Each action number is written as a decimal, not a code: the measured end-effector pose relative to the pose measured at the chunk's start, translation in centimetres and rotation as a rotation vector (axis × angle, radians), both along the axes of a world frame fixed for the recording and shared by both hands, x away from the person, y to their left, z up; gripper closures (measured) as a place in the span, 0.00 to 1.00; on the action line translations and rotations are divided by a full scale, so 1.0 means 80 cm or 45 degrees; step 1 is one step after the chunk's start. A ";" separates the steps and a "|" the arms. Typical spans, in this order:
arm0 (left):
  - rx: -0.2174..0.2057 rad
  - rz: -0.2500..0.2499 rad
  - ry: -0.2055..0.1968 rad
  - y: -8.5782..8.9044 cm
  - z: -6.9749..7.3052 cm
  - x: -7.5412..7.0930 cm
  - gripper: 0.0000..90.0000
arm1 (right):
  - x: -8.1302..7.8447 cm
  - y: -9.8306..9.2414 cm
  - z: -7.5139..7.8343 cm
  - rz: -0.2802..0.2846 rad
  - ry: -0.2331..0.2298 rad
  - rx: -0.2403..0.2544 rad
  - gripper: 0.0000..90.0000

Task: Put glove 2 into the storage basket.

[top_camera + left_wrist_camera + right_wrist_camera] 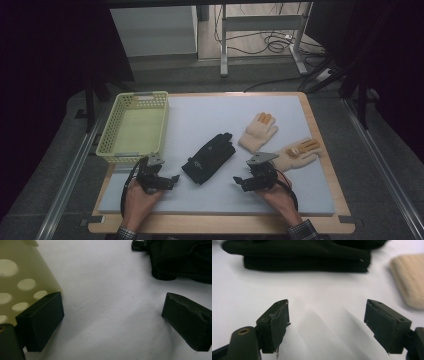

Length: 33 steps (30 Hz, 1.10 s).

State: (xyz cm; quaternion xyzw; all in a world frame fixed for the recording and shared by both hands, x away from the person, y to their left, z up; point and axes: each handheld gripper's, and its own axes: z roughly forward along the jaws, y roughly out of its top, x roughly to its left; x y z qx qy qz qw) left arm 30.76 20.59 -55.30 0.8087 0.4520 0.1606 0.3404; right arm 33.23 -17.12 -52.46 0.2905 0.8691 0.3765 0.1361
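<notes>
A pair of black gloves [209, 157] lies stacked in the middle of the white mat [200, 120]. Two beige knit gloves with orange fingertips lie to its right, one [258, 131] farther back, one [296, 154] nearer the right edge. My left gripper [173, 179] rests on the mat left of the black gloves, open, with nothing between its jaws [112, 306]. The black glove [182, 260] lies ahead to its right. My right gripper [237, 181] sits right of the black gloves, pointing at them, open and empty [327, 312]. The black gloves [307, 255] lie just ahead, a beige glove [409, 277] beside them.
A pale yellow perforated basket [107, 135] stands at the mat's back left, and its wall [20, 277] is close beside my left gripper's jaw. The mat lies on a wooden board [220, 225]. Beyond the table are metal frame legs and cables on the floor.
</notes>
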 end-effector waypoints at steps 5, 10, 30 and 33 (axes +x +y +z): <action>0.000 0.000 0.000 0.000 0.000 0.000 0.04 | 0.002 -0.013 -0.004 -0.042 0.008 -0.017 0.19; -0.001 0.000 -0.001 0.000 0.000 0.000 0.04 | 0.003 -0.019 -0.010 -0.058 0.000 -0.047 0.17; 0.011 -0.053 0.026 0.001 0.002 -0.001 0.02 | 0.003 -0.020 -0.013 -0.058 -0.003 -0.045 0.17; 0.027 -0.083 0.047 -0.001 0.006 -0.003 0.02 | 0.003 -0.020 -0.013 -0.058 -0.003 -0.045 0.17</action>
